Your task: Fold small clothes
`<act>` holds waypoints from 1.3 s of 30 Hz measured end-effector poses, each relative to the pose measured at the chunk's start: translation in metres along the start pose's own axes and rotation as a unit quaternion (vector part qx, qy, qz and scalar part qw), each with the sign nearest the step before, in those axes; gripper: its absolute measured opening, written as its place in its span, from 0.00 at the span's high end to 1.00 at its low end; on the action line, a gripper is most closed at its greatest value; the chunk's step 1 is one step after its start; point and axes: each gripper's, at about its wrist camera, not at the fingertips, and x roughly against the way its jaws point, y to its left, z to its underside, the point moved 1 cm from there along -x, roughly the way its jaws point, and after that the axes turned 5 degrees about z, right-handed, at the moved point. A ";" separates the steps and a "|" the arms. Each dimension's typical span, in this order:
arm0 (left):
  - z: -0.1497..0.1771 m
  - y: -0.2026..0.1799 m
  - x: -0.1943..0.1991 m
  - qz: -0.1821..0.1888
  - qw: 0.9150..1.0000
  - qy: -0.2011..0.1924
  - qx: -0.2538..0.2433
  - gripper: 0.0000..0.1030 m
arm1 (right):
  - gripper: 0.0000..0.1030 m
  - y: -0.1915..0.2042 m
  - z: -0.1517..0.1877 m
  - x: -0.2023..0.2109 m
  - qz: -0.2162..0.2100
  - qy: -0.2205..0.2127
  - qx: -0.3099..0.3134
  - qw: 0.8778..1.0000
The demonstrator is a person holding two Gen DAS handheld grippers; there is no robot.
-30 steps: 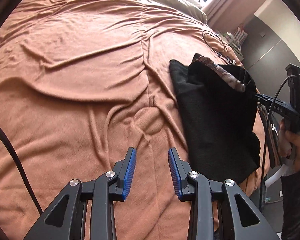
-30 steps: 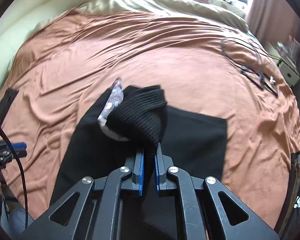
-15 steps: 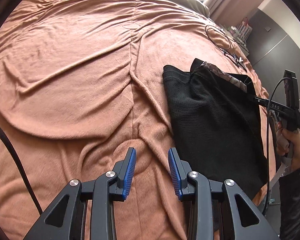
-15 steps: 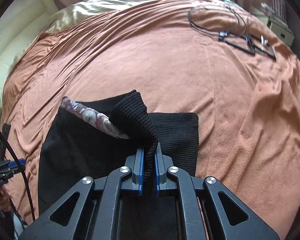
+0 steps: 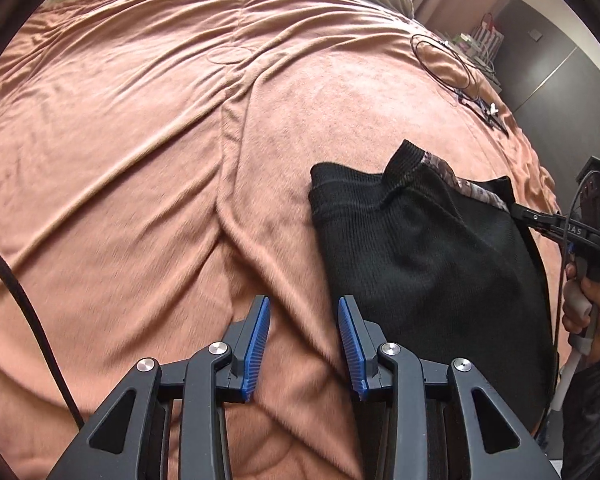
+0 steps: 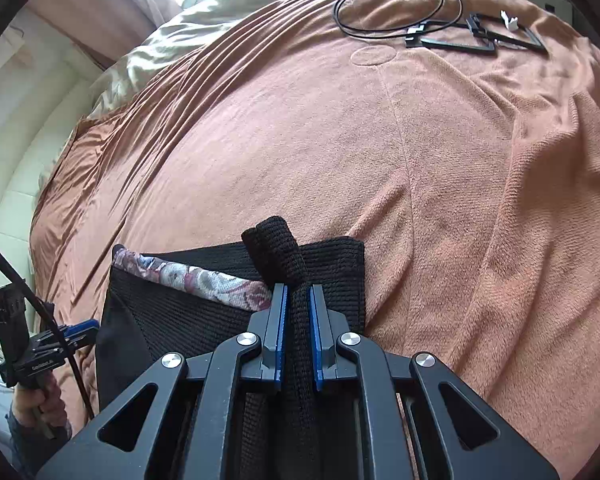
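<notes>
Right gripper (image 6: pixel 298 300) is pinched tight on a rolled-up strip of the black knit garment (image 6: pixel 204 312), which lies flat on the rust-orange blanket (image 6: pixel 380 160). It's ribbed, with a floral lining showing at the edge. Left gripper (image 5: pixel 303 328) hangs partly spread over bare blanket beside the garment's edge, jaws just widened, nothing between them. Farther back, a black cable loop (image 6: pixel 388 4).

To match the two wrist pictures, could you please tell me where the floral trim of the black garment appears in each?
Left wrist: floral trim at right of centre, on the black garment.
Right wrist: floral trim at lower left, beside the right gripper.
Shared landmark: coiled black cable.
</notes>
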 end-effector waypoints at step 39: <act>-0.027 -0.021 -0.005 -0.024 0.999 -0.033 -0.004 0.44 | 0.88 0.037 0.005 0.042 0.037 -0.022 0.046 0.998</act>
